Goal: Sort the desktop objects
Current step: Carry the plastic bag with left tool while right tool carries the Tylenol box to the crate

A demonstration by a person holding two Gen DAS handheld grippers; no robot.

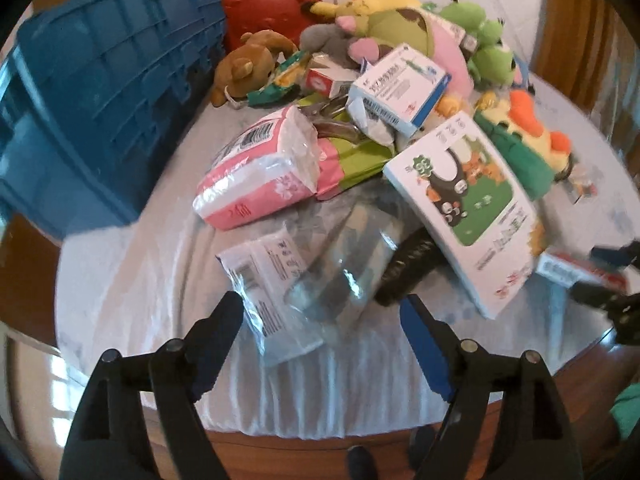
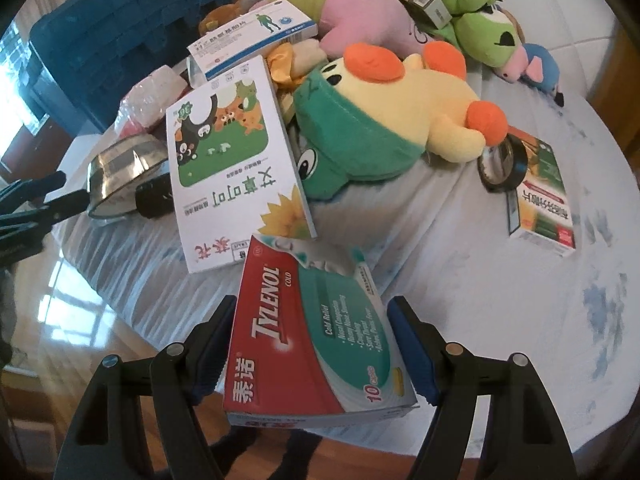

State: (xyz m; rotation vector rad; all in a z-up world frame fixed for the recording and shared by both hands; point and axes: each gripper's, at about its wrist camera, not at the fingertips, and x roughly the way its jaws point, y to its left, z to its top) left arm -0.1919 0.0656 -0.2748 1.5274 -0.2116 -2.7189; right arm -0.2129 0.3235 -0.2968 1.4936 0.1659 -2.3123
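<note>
Round cloth-covered table — blue crate, tape roll, boxes

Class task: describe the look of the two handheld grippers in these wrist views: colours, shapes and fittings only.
Both the left gripper and the right gripper look alike: two black, wedge-shaped plastic fingers tapering forward, each lined with a blue pad on its inner face. Behind them run black linkage arms joined by round silver pivot pins. No cables or markings show.
</note>
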